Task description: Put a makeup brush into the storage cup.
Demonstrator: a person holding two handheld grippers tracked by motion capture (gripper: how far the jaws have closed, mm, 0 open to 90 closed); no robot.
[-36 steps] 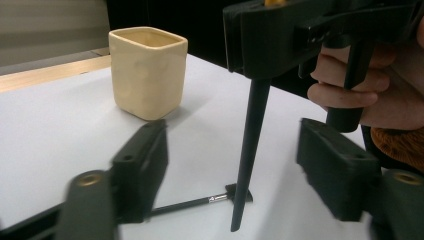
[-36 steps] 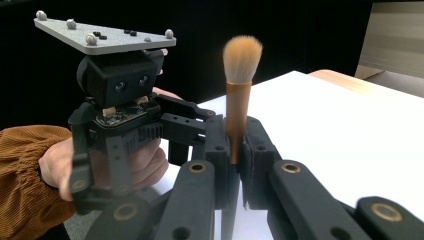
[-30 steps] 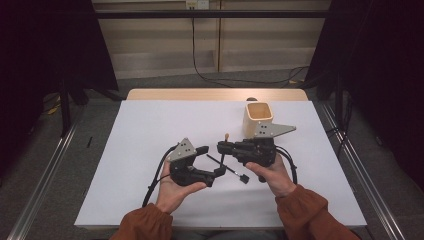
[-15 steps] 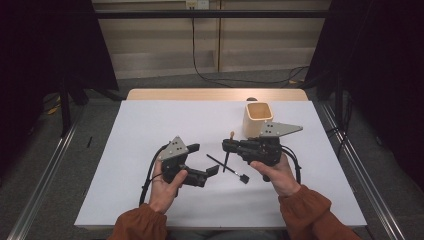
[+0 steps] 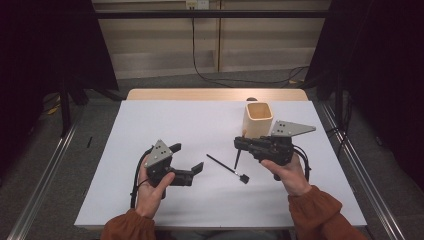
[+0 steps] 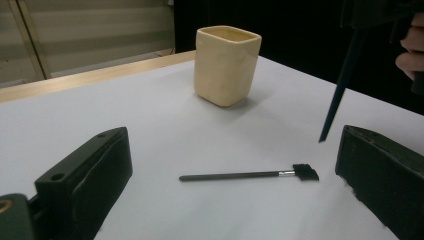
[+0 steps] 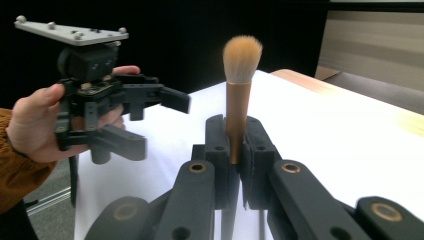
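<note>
With the cream square cup (image 5: 258,119) as landmark, nearest the person a small flat black brush (image 5: 227,168) is left lying on the white table cover (image 5: 200,125), well short of the cup, and the left gripper (image 5: 189,162) is spread wide toward it, apparently for a pickup. Closer to the cup, a powder brush (image 7: 239,95) is clamped upright in the right gripper (image 5: 240,144), its tuft uppermost, probably so the handle can be lowered in.

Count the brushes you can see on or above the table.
2. A fluffy brush is clamped upright in the right gripper, beside the cup. A thin black brush lies flat on the white table, between both grippers. The cup's inside is hidden.
</note>
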